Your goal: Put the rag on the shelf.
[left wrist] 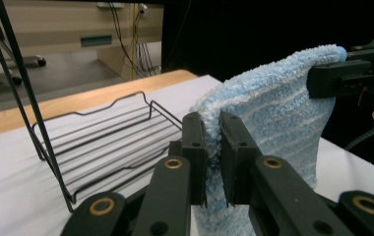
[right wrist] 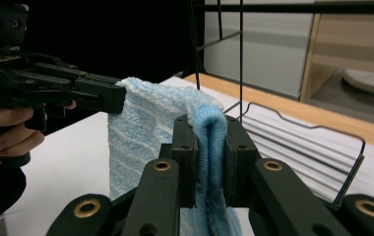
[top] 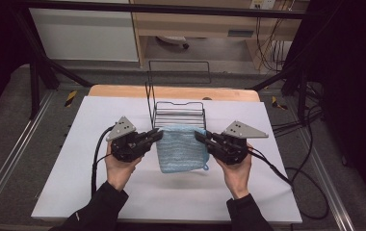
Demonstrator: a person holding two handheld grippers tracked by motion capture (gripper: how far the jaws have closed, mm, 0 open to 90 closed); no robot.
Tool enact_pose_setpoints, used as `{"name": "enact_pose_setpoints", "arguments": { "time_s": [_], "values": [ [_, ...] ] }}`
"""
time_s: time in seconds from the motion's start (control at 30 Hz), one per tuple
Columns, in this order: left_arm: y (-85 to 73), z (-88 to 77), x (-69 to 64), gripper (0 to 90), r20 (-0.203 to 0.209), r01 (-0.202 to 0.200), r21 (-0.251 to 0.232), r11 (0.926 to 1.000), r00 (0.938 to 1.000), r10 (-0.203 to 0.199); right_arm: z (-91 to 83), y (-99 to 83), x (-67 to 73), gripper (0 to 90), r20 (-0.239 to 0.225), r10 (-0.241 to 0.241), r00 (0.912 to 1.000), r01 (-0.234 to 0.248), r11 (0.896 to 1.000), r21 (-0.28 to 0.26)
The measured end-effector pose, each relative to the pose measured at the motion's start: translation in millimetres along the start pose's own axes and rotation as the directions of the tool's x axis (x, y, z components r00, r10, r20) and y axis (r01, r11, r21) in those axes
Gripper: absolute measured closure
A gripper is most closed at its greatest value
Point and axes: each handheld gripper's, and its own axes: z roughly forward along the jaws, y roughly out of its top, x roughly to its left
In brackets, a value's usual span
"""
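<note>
At the centre of the high view, a light blue towel (top: 182, 148) hangs between the two grippers, just in front of a black wire rack (top: 179, 115) that stands on the white table cover (top: 99, 144). The left gripper (top: 158, 134) has its jaws nearly closed on the towel's upper left corner; in the left gripper view the pile is pinched between the two black pads, with the rack at the left of the frame. The right gripper (top: 198, 135) is likewise clamped on the upper right corner; in the right gripper view a folded edge of towel (right wrist: 209, 147) is squeezed between its pads, and the left gripper appears at the upper left of that frame holding the far corner. Holding both top corners at matching height probably keeps the upper edge taut and lets the cloth hang flat, so it can be carried square to the rack; the lower edge appears to lie on or close to the cover. A small loop shows at the towel's lower right corner. No brand, label or writing is legible on the towel, rack or grippers.
</note>
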Motion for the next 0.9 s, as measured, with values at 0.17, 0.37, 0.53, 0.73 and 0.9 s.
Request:
{"name": "enact_pose_setpoints", "arguments": {
  "time_s": [0.17,0.37,0.53,0.73,0.9],
  "values": [
    [11.3,-0.9,1.8,81.7,-0.011,-0.013,-0.041,0.9991,0.9999,0.013,0.7,9.3,1.5,79.3,0.021,-0.014,0.9997,0.015,0.999,-0.028],
    [27.4,-0.9,2.8,81.7,-0.018,-0.010,-0.091,0.9958,0.9998,0.008,1.7,25.2,2.2,79.4,0.054,-0.038,0.9978,0.042,0.996,-0.075],
    [41.6,-1.6,1.9,81.7,-0.021,-0.020,-0.129,0.9914,0.9996,0.018,0.6,37.9,1.6,79.5,0.070,-0.041,0.9967,0.049,0.992,-0.117],
    [59.8,-1.1,2.6,81.7,-0.033,-0.023,-0.162,0.9865,0.9993,0.017,-0.8,53.3,2.4,79.6,0.099,-0.063,0.9930,0.078,0.985,-0.155],
    [71.0,-1.3,3.1,81.7,-0.038,-0.029,-0.192,0.9810,0.9990,0.022,-0.9,66.3,3.4,79.6,0.123,-0.084,0.9889,0.105,0.979,-0.174]
  ]
}}
